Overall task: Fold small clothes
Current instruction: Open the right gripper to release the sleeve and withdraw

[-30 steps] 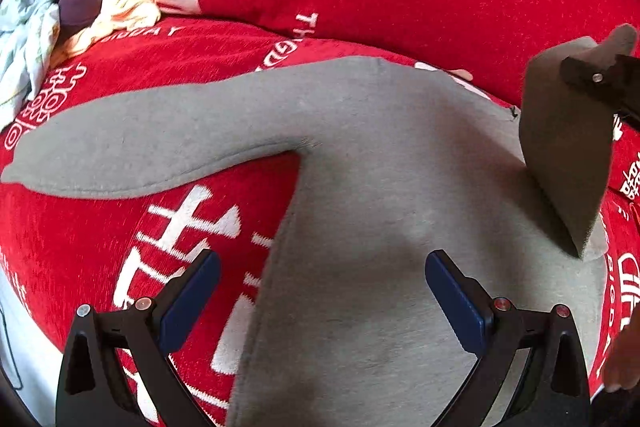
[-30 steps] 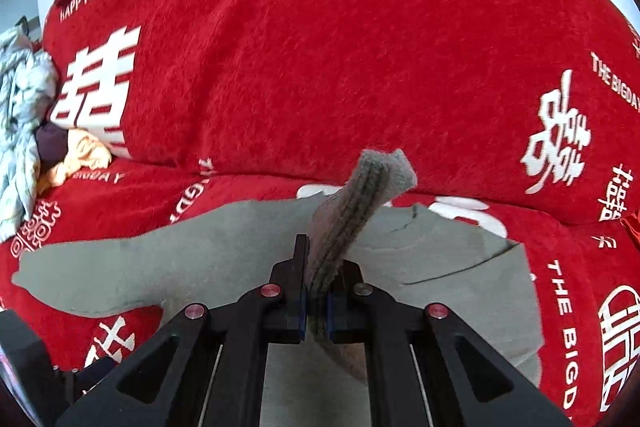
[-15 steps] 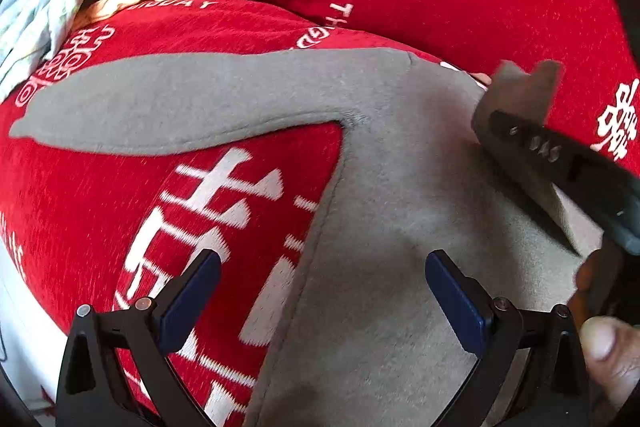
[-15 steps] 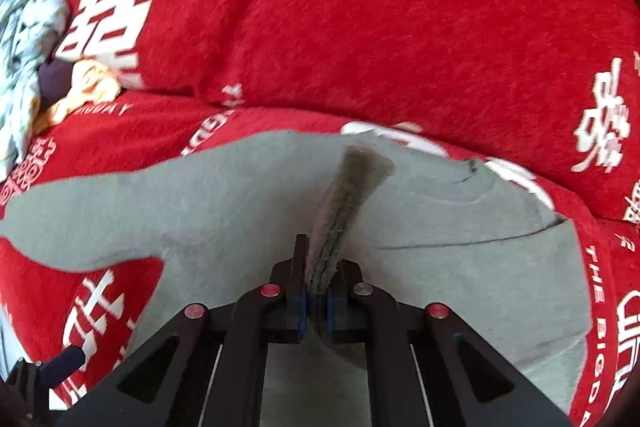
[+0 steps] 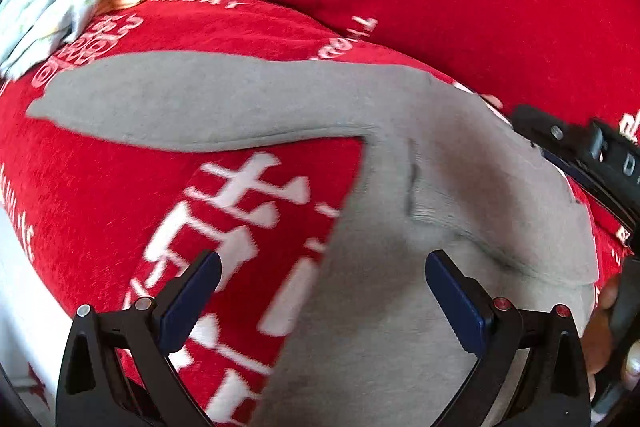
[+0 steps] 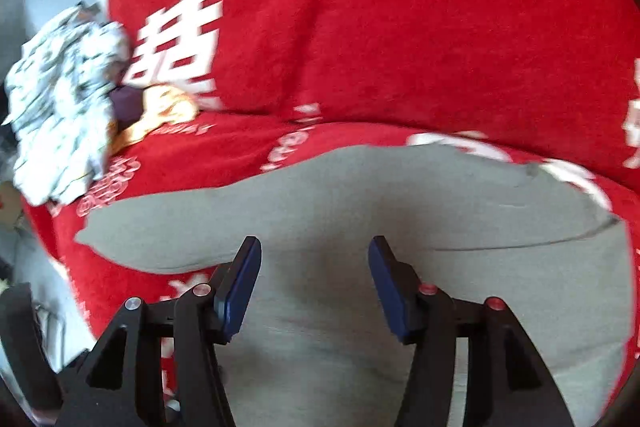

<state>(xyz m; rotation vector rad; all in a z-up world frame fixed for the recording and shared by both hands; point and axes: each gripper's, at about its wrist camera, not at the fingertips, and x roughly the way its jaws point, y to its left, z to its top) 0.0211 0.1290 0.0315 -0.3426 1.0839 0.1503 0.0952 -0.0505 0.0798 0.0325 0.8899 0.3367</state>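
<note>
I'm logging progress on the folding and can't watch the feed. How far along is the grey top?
Early stage. Done: one sleeve is folded in across the grey top, and the right gripper, jaws just opened, has nothing between them. In hand: nothing; the left gripper hovers open over the body. Left: the other sleeve lies stretched out on the red blanket, and the body is unfolded.

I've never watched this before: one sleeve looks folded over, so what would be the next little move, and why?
Probably the left gripper, open above the grey top, should go for the long sleeve lying spread flat on the red blanket. The right gripper has just been opening, nothing between its jaws.
</note>
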